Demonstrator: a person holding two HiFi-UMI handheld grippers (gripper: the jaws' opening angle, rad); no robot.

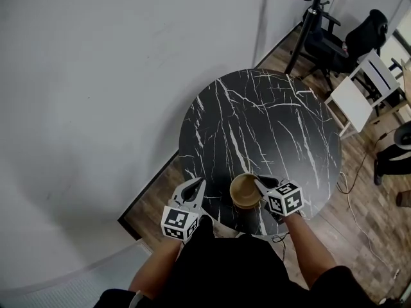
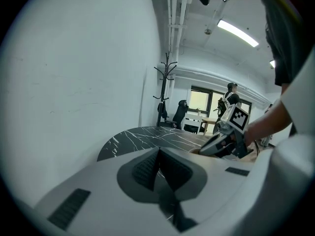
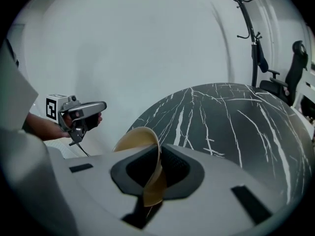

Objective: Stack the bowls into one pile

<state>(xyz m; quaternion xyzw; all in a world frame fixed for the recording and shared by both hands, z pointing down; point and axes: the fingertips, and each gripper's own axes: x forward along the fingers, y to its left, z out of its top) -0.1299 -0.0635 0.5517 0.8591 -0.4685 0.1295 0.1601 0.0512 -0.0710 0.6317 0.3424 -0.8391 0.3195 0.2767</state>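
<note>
Head view: a round table (image 1: 270,120) fills the centre right. Its top is black and glossy with thin white veins. A plain pale wall (image 1: 96,76) takes up the left half of the frame, and wood floor shows to the right. Most of the tabletop is bare, with wide free room toward the far rim. A tan bowl (image 1: 244,191), smooth and round, sits at the near edge of the table. The right gripper (image 1: 262,185) is on its right rim. The left gripper (image 1: 192,190) is just left of the bowl and apart from it. A coat stand (image 1: 308,24) and an office chair (image 1: 359,40) are at the upper right.

Left gripper view: the ribbed dark pads meet and the jaws are together with nothing between them. The right gripper (image 2: 224,141) shows at the centre right, over the table's edge.

Right gripper view: the jaws are clamped on the bowl's (image 3: 140,139) thin wall, and the rim curves up to the left. Open tabletop lies at the right of the frame.
</note>
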